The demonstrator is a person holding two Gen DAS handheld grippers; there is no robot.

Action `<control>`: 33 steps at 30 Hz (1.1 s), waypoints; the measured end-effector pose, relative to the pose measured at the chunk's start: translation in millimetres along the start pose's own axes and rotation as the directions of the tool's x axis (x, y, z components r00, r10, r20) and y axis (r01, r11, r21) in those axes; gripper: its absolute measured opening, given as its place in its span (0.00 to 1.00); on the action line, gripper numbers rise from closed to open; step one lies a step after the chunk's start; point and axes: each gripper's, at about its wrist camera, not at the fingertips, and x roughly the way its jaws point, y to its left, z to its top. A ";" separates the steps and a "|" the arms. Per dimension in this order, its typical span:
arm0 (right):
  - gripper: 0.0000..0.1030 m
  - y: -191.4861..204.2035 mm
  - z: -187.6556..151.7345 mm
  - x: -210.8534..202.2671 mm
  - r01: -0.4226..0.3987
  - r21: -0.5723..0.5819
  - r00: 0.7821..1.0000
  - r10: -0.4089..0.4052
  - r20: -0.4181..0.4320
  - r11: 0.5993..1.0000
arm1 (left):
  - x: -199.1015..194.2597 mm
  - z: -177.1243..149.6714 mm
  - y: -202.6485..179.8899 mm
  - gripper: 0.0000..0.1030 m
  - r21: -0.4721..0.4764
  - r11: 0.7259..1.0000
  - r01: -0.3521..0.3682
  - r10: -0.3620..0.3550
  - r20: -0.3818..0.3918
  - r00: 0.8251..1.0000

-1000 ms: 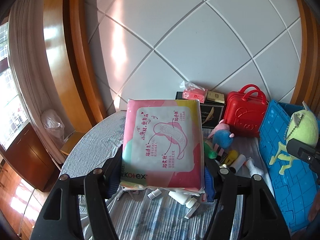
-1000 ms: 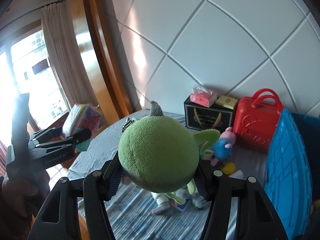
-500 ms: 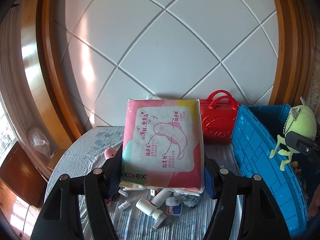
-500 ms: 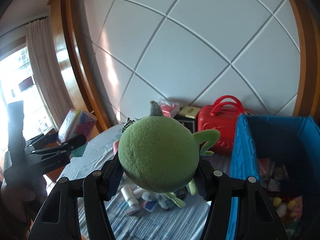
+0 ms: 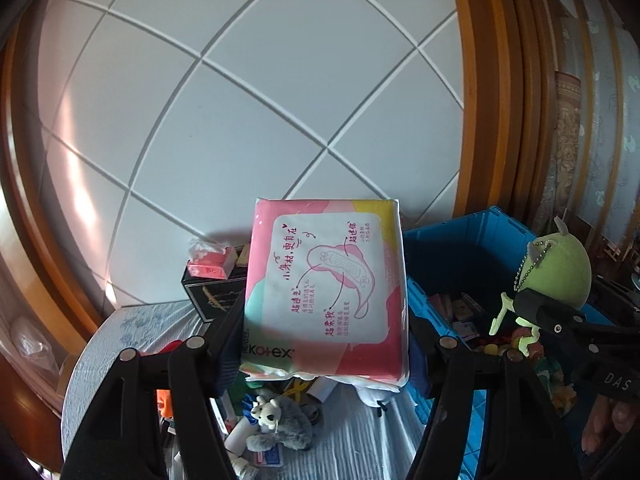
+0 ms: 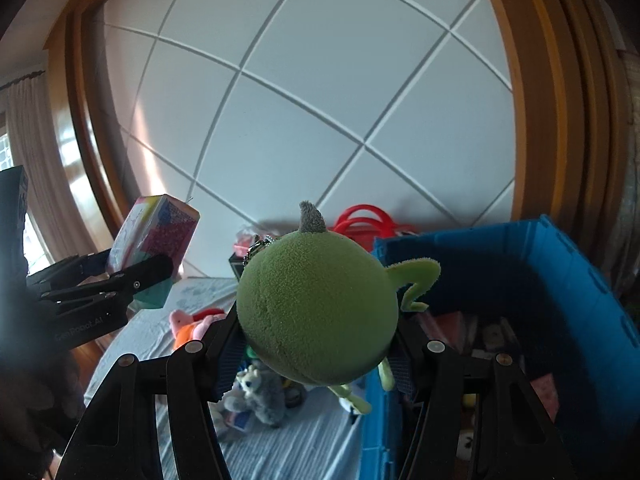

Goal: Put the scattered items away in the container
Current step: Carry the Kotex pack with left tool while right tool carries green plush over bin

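Note:
My left gripper [image 5: 326, 344] is shut on a pink Kotex pad pack [image 5: 326, 292], held upright above the table's clutter. My right gripper [image 6: 318, 340] is shut on a round green plush toy [image 6: 318, 312] with a grey horn and a ball chain. The blue crate [image 5: 472, 248] stands to the right; the plush [image 5: 560, 272] hangs over its inside in the left wrist view. In the right wrist view the crate [image 6: 568, 280] fills the right side and holds several small items. The pad pack [image 6: 154, 236] shows at the left there, in the left gripper [image 6: 136, 276].
On the striped cloth lie a grey plush animal [image 5: 280, 420], small tubes and bottles. A black box [image 5: 212, 296] with a pink tissue pack [image 5: 210, 260] stands by the quilted wall. A red case [image 6: 368, 220] sits behind the plush, a pink pig toy [image 6: 192, 322] at left.
Both views have swung right: the blue crate has come closer and its inside now shows. The green plush now hangs over the crate. Both grips are unchanged.

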 end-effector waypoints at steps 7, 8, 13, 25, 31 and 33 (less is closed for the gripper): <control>0.59 -40.1 3.8 -25.9 0.096 0.039 0.994 -0.097 0.041 0.995 | 17.7 15.0 -50.5 0.63 0.084 0.994 0.066 -0.066 -0.013 0.998; 0.59 -46.0 3.6 -28.6 0.107 0.050 0.993 -0.110 0.044 0.993 | 18.7 15.8 -58.2 0.63 0.098 0.992 0.077 -0.075 -0.016 0.997; 0.59 -80.2 -3.3 -43.6 0.168 0.116 0.983 -0.175 0.059 0.979 | 25.1 22.5 -99.4 0.63 0.164 0.978 0.126 -0.122 -0.035 0.992; 0.59 -157.6 -25.2 -66.4 0.279 0.240 0.955 -0.296 0.036 0.930 | 46.3 33.7 -203.2 0.63 0.248 0.930 0.273 -0.258 -0.091 0.962; 0.59 -191.5 -36.9 -69.3 0.318 0.283 0.943 -0.332 0.001 0.905 | 64.7 30.3 -242.9 0.63 0.268 0.910 0.316 -0.292 -0.127 0.948; 0.59 -199.2 -40.7 -69.9 0.335 0.290 0.938 -0.347 -0.011 0.897 | 73.3 29.8 -253.2 0.63 0.268 0.908 0.322 -0.295 -0.137 0.946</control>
